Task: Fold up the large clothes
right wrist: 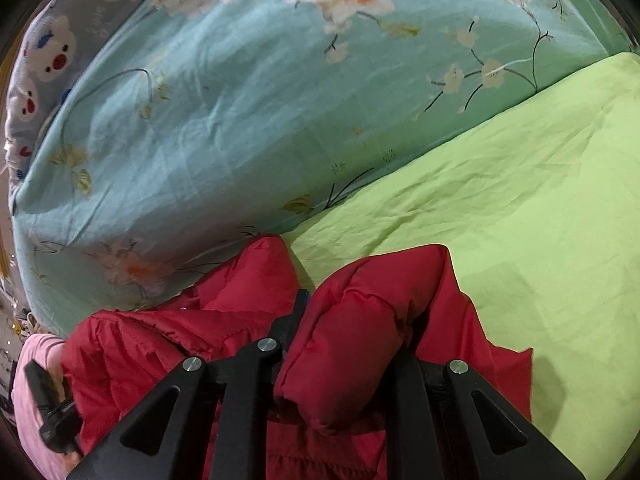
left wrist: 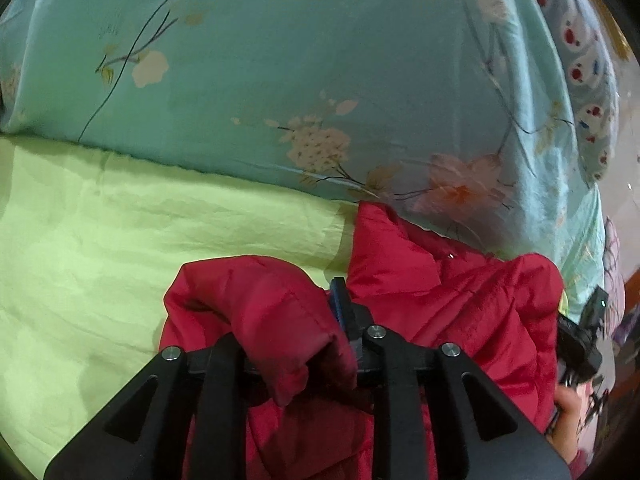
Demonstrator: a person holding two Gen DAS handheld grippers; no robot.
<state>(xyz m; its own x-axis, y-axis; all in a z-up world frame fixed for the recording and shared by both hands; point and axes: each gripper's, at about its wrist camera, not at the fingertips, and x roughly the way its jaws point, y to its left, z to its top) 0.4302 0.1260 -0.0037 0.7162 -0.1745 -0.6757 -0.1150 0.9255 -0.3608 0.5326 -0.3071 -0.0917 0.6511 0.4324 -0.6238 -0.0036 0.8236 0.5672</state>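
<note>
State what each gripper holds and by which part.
Both hold the red padded jacket: the left gripper has a puffy hemmed edge fold between its jaws, the right gripper is shut on a similar bunched edge.

Both fisheye views are evenly lit and fairly bright on the green sheet (left wrist: 120, 240), dimmer toward the black vignetted corners. Edges bow strongly. Soft shadows fall beside the red jacket (right wrist: 360, 320). The teal quilt (left wrist: 280, 60) looks slightly smeared, perhaps from motion. No harsh glare; colours are saturated, detail grainy.
</note>
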